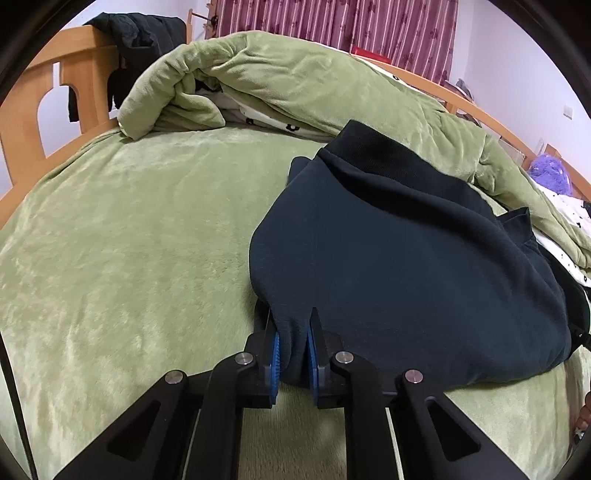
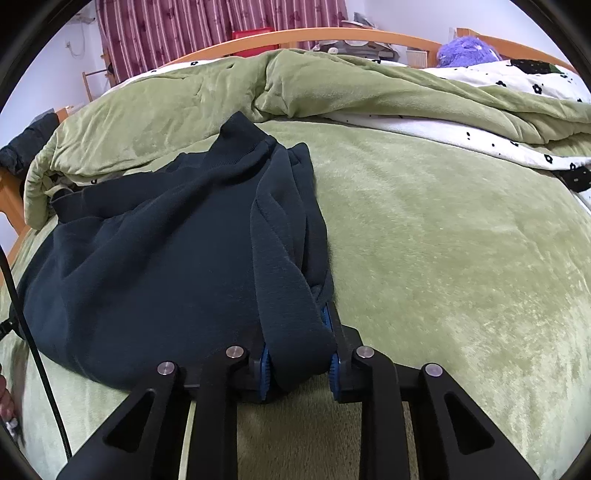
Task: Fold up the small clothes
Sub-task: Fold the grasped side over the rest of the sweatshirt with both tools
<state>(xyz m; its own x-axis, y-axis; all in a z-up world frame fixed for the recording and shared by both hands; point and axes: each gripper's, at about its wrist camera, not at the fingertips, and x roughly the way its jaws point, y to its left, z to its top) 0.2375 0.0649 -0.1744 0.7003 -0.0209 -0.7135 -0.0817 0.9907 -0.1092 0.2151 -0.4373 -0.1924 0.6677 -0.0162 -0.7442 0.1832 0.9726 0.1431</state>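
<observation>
A dark navy garment [image 1: 406, 258] with a black ribbed band lies bunched on a green plush bed cover [image 1: 129, 258]. My left gripper [image 1: 292, 325] is shut on the garment's near left corner, a fold of fabric pinched between its blue pads. In the right wrist view the same garment [image 2: 147, 266] spreads to the left, and my right gripper [image 2: 297, 325] is shut on its near right edge, where a thick roll of cloth fills the space between the pads. The fingertips of both grippers are buried in fabric.
A rumpled green quilt [image 1: 288, 81] with a white flowered lining is heaped along the far side of the bed. A wooden bed frame [image 1: 40, 96] carries black clothing [image 1: 140, 40]. A purple plush toy [image 2: 465, 48] and striped curtains [image 2: 192, 29] stand behind. A black cable [image 2: 33, 332] hangs at left.
</observation>
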